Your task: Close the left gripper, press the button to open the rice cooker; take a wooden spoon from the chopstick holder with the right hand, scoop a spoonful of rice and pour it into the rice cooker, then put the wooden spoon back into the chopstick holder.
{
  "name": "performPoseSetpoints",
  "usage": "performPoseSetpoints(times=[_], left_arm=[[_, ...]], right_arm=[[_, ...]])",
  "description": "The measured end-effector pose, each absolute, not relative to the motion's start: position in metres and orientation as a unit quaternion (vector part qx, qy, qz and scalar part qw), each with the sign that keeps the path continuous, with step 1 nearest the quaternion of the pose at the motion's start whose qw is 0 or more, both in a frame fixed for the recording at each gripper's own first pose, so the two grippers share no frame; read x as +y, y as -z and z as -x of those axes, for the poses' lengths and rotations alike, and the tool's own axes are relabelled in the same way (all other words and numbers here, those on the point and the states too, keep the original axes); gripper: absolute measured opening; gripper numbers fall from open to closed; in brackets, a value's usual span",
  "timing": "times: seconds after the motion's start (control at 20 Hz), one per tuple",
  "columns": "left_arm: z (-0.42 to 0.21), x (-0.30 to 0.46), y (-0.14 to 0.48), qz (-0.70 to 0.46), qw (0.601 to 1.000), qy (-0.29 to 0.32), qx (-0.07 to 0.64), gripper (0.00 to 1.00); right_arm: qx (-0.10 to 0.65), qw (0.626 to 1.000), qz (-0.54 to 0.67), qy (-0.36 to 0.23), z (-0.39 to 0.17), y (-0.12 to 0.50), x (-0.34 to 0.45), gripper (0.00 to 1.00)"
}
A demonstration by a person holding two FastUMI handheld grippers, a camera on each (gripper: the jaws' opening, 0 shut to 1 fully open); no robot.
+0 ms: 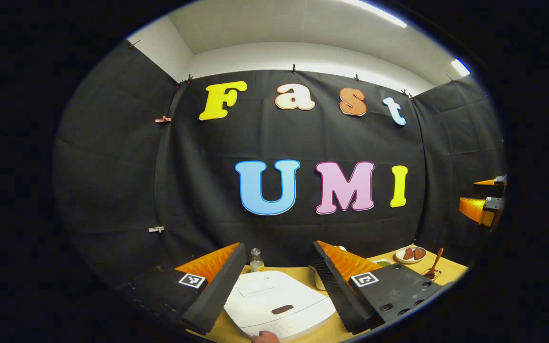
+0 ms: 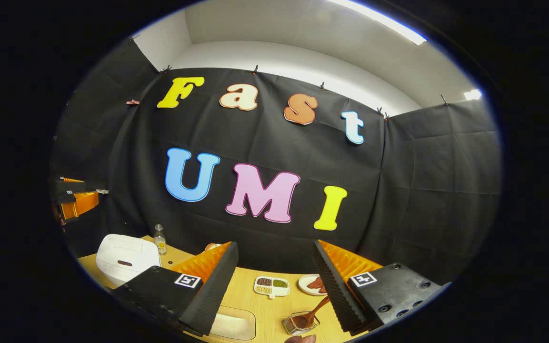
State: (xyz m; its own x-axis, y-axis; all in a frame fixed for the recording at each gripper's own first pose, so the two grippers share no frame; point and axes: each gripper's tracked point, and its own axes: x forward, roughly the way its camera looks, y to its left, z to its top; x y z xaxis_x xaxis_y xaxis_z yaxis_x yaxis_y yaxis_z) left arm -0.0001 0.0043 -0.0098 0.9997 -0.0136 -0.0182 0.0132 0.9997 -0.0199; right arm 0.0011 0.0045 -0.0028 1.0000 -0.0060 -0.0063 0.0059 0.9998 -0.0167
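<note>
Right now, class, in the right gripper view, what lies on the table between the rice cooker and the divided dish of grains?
A small glass bottle stands beside the rice cooker; toward the divided dish, the right hand-held gripper hides part of the table.

Black cloth walls [image 1: 112, 181] under a white ceiling [image 1: 303, 24] with strip lights [image 1: 374, 12]; wooden table [image 2: 274, 309].

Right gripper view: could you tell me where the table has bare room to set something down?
Bare wood lies between the divided dish and the clear tray, and behind the rice cooker near the bottle. It is crowded around the spoon holder and plate.
</note>
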Motion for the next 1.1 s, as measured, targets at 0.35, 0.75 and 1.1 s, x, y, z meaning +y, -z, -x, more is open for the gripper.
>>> performPoseSetpoints(times=[0.35, 0.75, 1.1], left_arm=[[-0.003, 0.005, 0.014, 0.009, 1.0, 0.001, 0.016, 0.95], [0.0, 0.002, 0.007, 0.01, 1.0, 0.025, -0.002, 0.95], [-0.004, -0.002, 0.016, 0.02, 0.999, 0.036, 0.017, 0.62]], right_arm=[[-0.002, 1.0, 0.016, 0.007, -0.002, 0.001, 0.004, 0.97], [0.002, 1.0, 0.02, 0.009, 0.001, 0.004, 0.006, 0.97], [-0.002, 1.0, 0.026, 0.011, 0.002, 0.001, 0.007, 0.97]])
